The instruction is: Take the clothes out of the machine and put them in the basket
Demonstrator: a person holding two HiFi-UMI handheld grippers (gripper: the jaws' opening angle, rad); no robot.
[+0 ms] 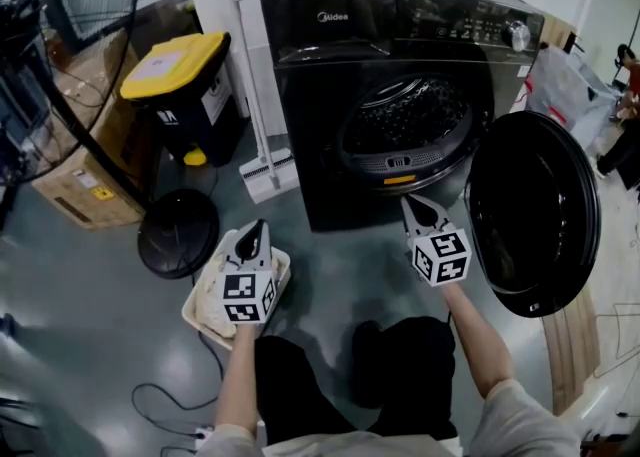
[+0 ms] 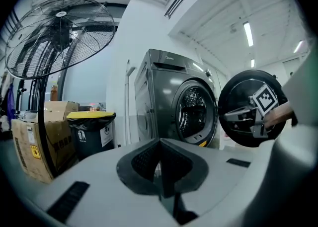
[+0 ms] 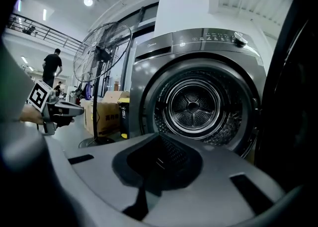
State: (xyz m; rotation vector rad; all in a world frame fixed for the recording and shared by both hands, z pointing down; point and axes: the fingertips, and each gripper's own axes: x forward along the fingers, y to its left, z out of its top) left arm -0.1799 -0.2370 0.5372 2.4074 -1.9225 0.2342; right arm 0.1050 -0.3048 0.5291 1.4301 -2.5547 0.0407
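We hold both claws shut with nothing in them. The left claw [image 1: 256,229] hangs over the basket [image 1: 190,313] on the floor, its jaws meeting in a line in its own view [image 2: 160,144]. The right claw [image 1: 411,204] points at the open machine [image 1: 300,95], jaws together [image 3: 158,139].

The clothes [image 1: 211,297] we can see are a pale heap in the basket. The drum [image 3: 198,104] shows bare metal and no fabric, as far as the right gripper view reaches. So we judge the unloading done or nearly so, though the near bottom of the drum is hidden. The door [image 1: 530,210] stands swung wide to the right.

Any piece left should be light, soft and limp. We would pinch a bunched fold rather than a flat layer and lift it clear of the drum lip, since a hanging end could drag or snag there.
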